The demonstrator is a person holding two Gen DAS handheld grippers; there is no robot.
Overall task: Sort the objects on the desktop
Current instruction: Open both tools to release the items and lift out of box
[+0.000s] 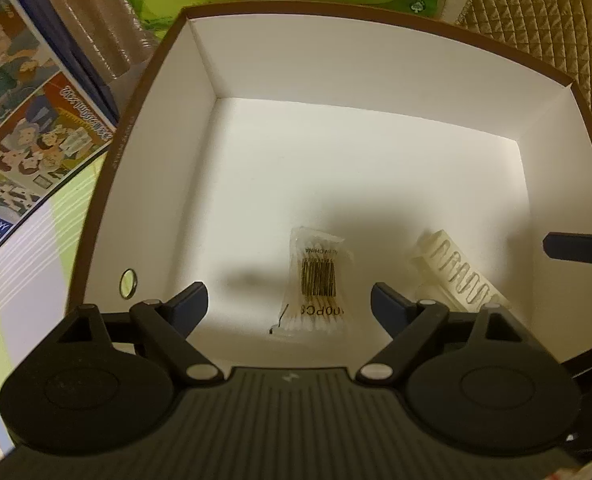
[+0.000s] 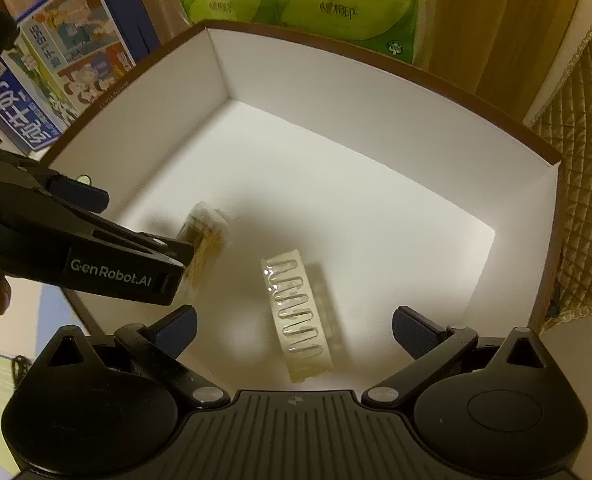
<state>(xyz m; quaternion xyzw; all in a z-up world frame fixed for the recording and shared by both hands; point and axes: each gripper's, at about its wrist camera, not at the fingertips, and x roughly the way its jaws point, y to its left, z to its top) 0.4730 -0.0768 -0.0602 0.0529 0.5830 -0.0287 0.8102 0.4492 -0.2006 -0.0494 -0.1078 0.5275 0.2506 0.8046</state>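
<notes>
Plainly both tongs have let go over the white box (image 1: 200,80). On the left, the left gripper (image 1: 290,300) stands with jaws spread and nothing between them; the packet of cotton swabs (image 1: 319,280) lies on the box floor just ahead of its tips. To the right, the right gripper (image 2: 294,328) is equally spread and empty, and the clear case of paper clips (image 2: 297,312) lies below its gap, free of both pads. To finish this drop well, I would lift each tool straight up, clear of the brown rim, before reaching for whatever remains outside
</notes>
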